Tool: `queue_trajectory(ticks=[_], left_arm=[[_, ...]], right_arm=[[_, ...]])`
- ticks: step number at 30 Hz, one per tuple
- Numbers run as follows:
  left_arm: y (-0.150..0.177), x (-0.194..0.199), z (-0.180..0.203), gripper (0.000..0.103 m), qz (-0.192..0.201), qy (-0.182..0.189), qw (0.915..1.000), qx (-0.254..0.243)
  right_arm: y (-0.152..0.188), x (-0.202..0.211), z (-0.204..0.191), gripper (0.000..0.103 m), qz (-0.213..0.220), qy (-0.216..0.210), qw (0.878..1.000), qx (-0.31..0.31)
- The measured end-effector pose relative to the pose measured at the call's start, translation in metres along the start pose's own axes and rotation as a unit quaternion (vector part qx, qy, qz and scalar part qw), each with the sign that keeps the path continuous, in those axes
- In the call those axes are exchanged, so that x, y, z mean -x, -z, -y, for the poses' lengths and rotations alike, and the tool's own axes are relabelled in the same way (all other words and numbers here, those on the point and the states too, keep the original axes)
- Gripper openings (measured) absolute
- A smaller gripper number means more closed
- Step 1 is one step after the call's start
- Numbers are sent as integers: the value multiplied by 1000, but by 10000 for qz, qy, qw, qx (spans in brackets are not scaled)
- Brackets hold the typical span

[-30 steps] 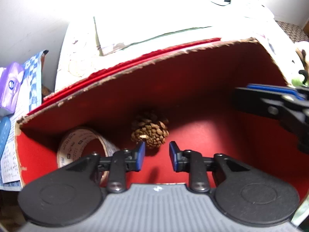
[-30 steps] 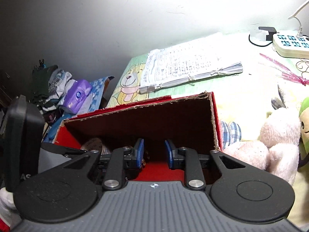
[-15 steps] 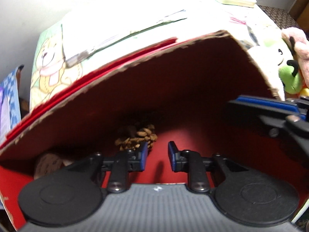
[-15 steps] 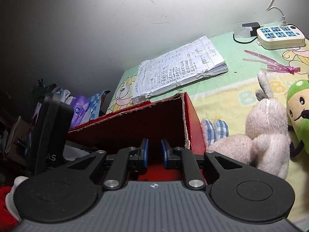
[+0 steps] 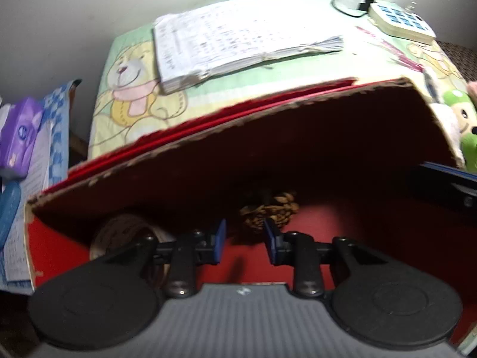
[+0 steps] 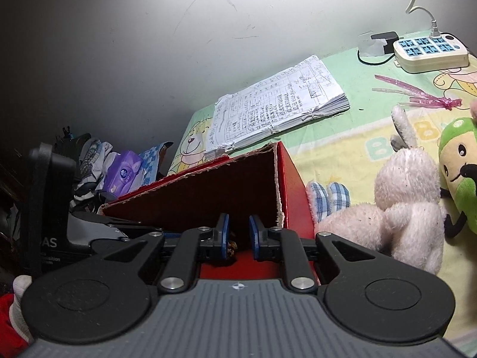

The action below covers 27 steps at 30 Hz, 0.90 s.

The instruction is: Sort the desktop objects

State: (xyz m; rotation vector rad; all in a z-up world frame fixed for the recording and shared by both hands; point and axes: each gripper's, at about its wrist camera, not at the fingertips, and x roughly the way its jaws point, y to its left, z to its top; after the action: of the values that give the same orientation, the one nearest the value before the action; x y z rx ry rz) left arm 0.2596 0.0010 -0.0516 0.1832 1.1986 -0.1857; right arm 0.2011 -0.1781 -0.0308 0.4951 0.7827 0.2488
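Note:
A red cardboard box (image 5: 298, 137) (image 6: 295, 191) stands open on the desk. Inside it lie a brown pine cone (image 5: 269, 210) and a roll of tape (image 5: 125, 232) at its left. My left gripper (image 5: 245, 241) is open and empty, just above the box's near side, with the pine cone beyond its fingertips. My right gripper (image 6: 238, 235) is open and empty over the box's right end; a bit of pine cone (image 6: 231, 246) shows between its fingers. The right gripper's finger (image 5: 447, 185) shows at the right edge of the left wrist view.
A stack of written papers (image 6: 277, 107) lies behind the box. A white plush rabbit (image 6: 399, 205) and a green plush toy (image 6: 459, 173) lie right of the box. A power strip (image 6: 429, 52) and a pink wrapper (image 6: 417, 92) are at the back right. Purple tissue pack (image 6: 122, 176) sits off the desk's left.
Both grippers have drawn back and up from the box, so more of the desk behind shows. The pine cone and tape stay in the box. Both grippers stay open.

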Motion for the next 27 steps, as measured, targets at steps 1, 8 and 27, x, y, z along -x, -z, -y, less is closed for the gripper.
queue_trajectory(ticks=[1, 8, 27], left_arm=[[2, -4, -4, 29, -76, -23, 9999, 135], [-12, -21, 28, 21, -255, -167, 9995, -9], [-23, -38, 80, 31, -118, 277, 9977, -605]], right_arm=[[0, -1, 0, 17, 0, -9, 10000, -1], [3, -4, -7, 18, -14, 39, 9998, 178], [1, -3, -7, 14, 78, 231, 9993, 290]])
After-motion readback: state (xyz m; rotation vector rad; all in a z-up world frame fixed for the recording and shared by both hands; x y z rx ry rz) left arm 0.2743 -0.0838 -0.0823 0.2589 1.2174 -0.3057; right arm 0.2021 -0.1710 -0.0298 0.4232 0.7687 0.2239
